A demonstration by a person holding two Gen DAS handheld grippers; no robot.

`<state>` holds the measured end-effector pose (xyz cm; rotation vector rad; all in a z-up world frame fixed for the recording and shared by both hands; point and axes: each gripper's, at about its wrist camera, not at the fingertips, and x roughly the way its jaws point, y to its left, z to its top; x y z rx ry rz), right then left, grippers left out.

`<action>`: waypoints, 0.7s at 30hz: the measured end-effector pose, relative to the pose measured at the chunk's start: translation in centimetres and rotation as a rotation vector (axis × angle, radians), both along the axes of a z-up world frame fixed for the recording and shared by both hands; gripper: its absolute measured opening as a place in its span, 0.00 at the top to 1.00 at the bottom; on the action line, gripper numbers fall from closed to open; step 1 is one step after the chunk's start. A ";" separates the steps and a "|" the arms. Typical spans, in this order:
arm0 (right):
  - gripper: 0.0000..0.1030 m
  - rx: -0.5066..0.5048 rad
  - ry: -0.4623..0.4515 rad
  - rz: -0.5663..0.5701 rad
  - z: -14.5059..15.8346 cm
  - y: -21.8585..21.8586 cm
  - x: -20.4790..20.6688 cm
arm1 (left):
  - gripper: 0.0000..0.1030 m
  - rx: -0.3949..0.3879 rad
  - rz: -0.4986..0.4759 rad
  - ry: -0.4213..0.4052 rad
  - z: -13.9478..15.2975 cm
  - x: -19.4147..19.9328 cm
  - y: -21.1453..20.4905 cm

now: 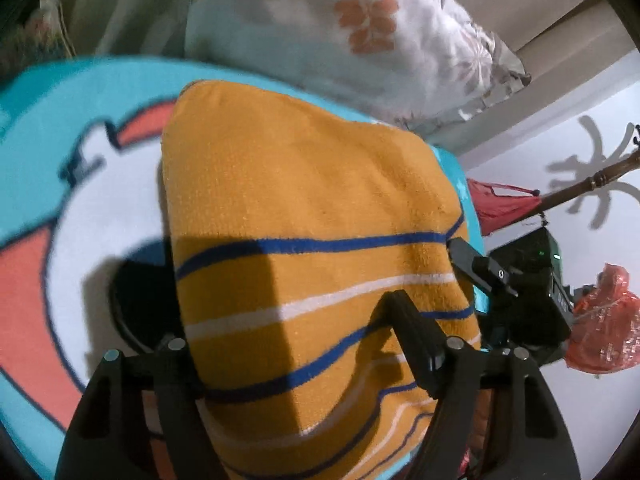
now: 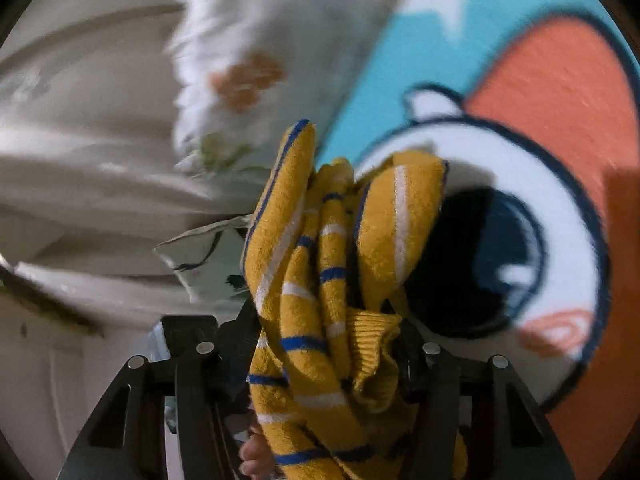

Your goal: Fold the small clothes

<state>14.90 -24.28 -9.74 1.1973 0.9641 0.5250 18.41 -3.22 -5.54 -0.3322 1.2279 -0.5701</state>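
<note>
A small mustard-yellow garment [image 1: 304, 216] with blue and white stripes is held up over a turquoise cartoon blanket [image 1: 60, 96]. In the left wrist view it drapes over my left gripper [image 1: 288, 344]; one finger [image 1: 404, 320] presses on the cloth and the other is hidden beneath it. My right gripper [image 1: 480, 268] shows at the garment's right edge. In the right wrist view my right gripper [image 2: 332, 344] is shut on a bunched part of the garment [image 2: 320, 240], which stands up between the jaws.
A white floral pillow [image 1: 360, 28] lies behind the blanket, also in the right wrist view [image 2: 240, 76]. Pale crumpled bedding [image 2: 80, 160] is to the left. A wooden coat stand [image 1: 592, 180], red cloth [image 1: 500, 204] and a red plastic bag [image 1: 608, 320] are at right.
</note>
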 end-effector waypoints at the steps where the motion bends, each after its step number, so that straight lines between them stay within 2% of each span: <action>1: 0.40 -0.039 -0.011 -0.010 0.6 0.0 0.2 | 0.28 0.032 0.005 -0.014 0.2 0.2 -0.1; 2: 0.40 -0.097 -0.004 -0.025 0.9 -0.1 0.4 | 0.28 0.073 0.012 -0.023 0.1 0.3 -0.3; 4: 0.39 -0.359 0.078 -0.090 1.2 -1.1 0.6 | 0.28 0.154 0.026 -0.039 -0.2 0.0 -0.5; 6: 0.39 -0.556 0.151 -0.178 2.1 -2.5 -0.4 | 0.27 0.183 0.029 -0.080 0.0 -1.0 0.0; 9: 0.39 -0.570 0.088 -0.242 5.2 -2.8 -2.2 | 0.27 0.208 0.042 -0.145 0.8 -3.0 1.2; 11: 0.39 -0.551 0.005 -0.227 7.7 -1.4 -2.7 | 0.26 0.246 0.075 -0.210 1.8 -3.6 2.4; 15: 0.39 -0.543 -0.096 -0.042 9.5 4.2 -0.2 | 0.20 0.311 0.185 -0.373 4.7 -4.9 4.7; 17: 0.39 -0.598 -0.096 0.031 8.7 6.4 1.1 | 0.14 0.373 0.253 -0.509 7.0 -5.9 5.7; 18: 0.39 -0.598 -0.079 0.073 7.7 7.2 2.0 | 0.08 0.407 0.280 -0.585 8.1 -6.5 6.2; 19: 0.40 -0.597 -0.051 0.080 6.7 7.3 2.7 | 0.02 0.445 0.313 -0.677 9.5 -7.4 6.7; 20: 0.41 -0.623 -0.009 0.058 5.8 6.8 3.1 | 0.00 0.462 0.331 -0.724 10.2 -8.0 7.1; 21: 0.51 -0.663 0.041 0.018 4.8 5.9 3.4 | 0.00 0.478 0.355 -0.784 11.1 -8.8 7.5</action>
